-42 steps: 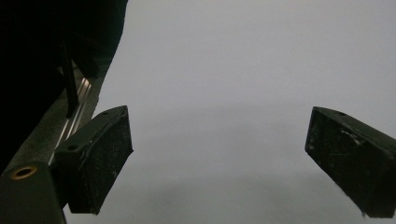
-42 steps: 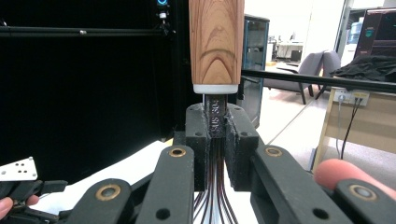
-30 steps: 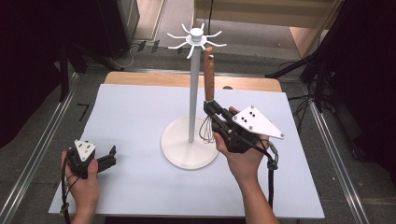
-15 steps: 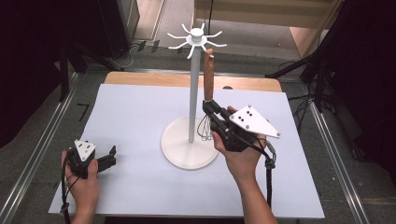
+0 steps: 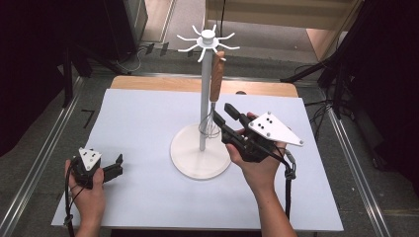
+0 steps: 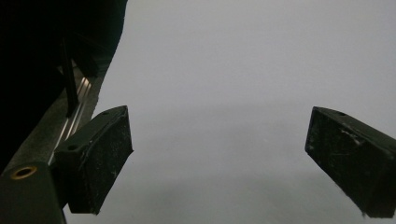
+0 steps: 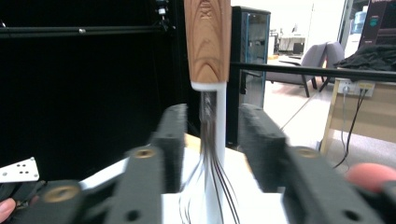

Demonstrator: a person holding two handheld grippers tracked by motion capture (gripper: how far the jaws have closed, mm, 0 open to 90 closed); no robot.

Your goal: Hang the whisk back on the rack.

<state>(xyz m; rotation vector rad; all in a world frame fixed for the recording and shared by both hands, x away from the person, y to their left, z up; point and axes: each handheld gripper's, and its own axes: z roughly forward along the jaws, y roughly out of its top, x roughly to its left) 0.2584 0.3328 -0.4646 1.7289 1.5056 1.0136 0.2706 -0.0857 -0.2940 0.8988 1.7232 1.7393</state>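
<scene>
A whisk with a wooden handle hangs from a hook of the white stand, its wire head low beside the pole. My right gripper reaches in from the right at the wire head. In the right gripper view the wooden handle hangs above, and the wires run down between the jaws of the right gripper. These jaws have just been opening, and a gap shows on each side of the wires. My left gripper rests open at the table's front left; the left gripper has nothing between its jaws.
The stand's round base sits mid-table on a white sheet. A metal rail runs along the table's left side. Dark equipment and cables stand beyond the far edge.
The right gripper's jaws have parted from around the whisk's wires. Both hands stayed where they were, and the whisk still hangs on its hook.
</scene>
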